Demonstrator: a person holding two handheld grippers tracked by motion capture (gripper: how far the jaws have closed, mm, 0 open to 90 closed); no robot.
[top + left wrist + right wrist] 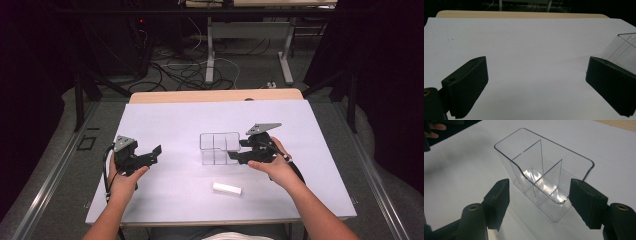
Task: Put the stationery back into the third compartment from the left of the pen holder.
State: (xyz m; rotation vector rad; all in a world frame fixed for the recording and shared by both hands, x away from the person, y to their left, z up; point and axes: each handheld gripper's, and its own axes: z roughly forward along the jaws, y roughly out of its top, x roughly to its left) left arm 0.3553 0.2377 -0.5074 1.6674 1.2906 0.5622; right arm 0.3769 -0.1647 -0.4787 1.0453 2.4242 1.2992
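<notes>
at mid-worktop (165, 115), a clear divided organizer (219, 148) stands upright.
right tool (539, 195) gapes around its near end, pads not touching; left tool (536, 85) wide, empty. light, rigid, slippery plastic: pinch one wall.

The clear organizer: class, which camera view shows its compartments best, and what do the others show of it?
The right gripper view: the organizer sits close, dividers and empty compartments plain. The high view shows it whole but small. The left gripper view catches one corner at the right edge.
</notes>
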